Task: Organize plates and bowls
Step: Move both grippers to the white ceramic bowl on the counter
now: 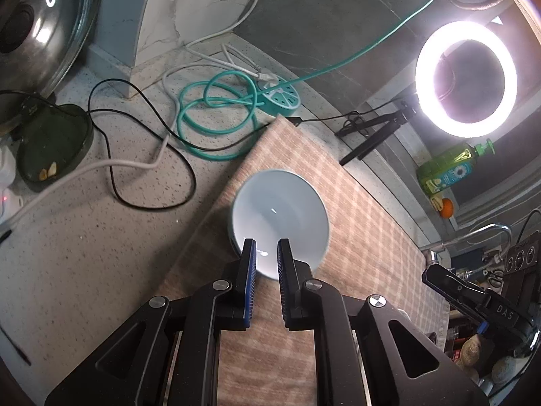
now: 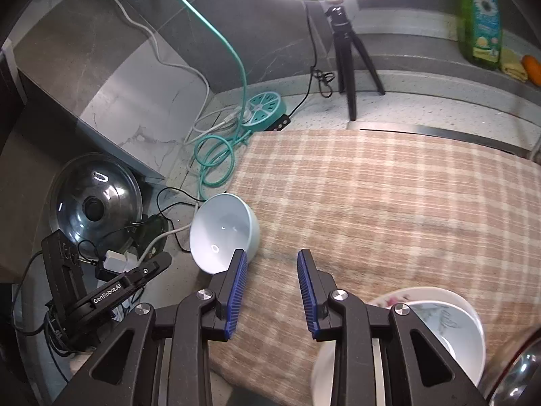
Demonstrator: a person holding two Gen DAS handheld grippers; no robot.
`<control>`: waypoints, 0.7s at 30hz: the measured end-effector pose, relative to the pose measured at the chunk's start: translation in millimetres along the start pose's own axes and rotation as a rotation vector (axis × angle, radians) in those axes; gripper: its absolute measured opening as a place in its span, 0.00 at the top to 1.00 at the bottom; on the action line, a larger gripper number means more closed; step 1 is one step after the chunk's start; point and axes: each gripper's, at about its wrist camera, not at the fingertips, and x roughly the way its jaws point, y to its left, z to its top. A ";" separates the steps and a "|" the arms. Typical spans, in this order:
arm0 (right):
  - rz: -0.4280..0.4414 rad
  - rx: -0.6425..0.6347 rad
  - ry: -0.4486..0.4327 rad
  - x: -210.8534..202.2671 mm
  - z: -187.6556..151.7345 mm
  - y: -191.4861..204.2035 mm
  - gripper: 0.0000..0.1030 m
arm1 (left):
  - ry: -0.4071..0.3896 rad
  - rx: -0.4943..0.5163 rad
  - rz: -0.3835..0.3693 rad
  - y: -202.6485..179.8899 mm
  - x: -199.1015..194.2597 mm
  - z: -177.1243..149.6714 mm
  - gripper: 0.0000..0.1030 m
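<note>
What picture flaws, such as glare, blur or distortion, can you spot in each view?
Left wrist: the ring light blows out to white glare, and the counter edges bow with the fisheye. Right wrist: the checked cloth smears with motion blur, and the light glares along the top edge.

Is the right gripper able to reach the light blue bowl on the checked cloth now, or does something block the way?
Probably yes. The right gripper is empty, and the light blue bowl sits just left of its fingertips on the checked cloth, with nothing between them.

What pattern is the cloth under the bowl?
A tan and cream plaid on the cloth, under the pale blue bowl; clearest in the right wrist view.
</note>
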 end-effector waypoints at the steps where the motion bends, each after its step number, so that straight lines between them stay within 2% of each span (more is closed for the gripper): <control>1: 0.003 0.001 0.010 6.0 2.2 2.4 0.73 | 0.005 0.001 0.004 2.6 2.8 4.1 0.89; 7: 0.027 0.030 0.084 47.4 15.6 12.2 0.73 | 0.053 0.009 0.028 17.5 21.1 19.5 0.89; 12: 0.041 0.073 0.140 78.3 23.6 11.3 0.73 | 0.118 -0.002 0.008 24.3 38.8 26.5 0.89; 21: 0.020 0.084 0.181 108.7 30.4 10.5 0.73 | 0.155 -0.021 -0.015 30.5 51.6 35.3 0.89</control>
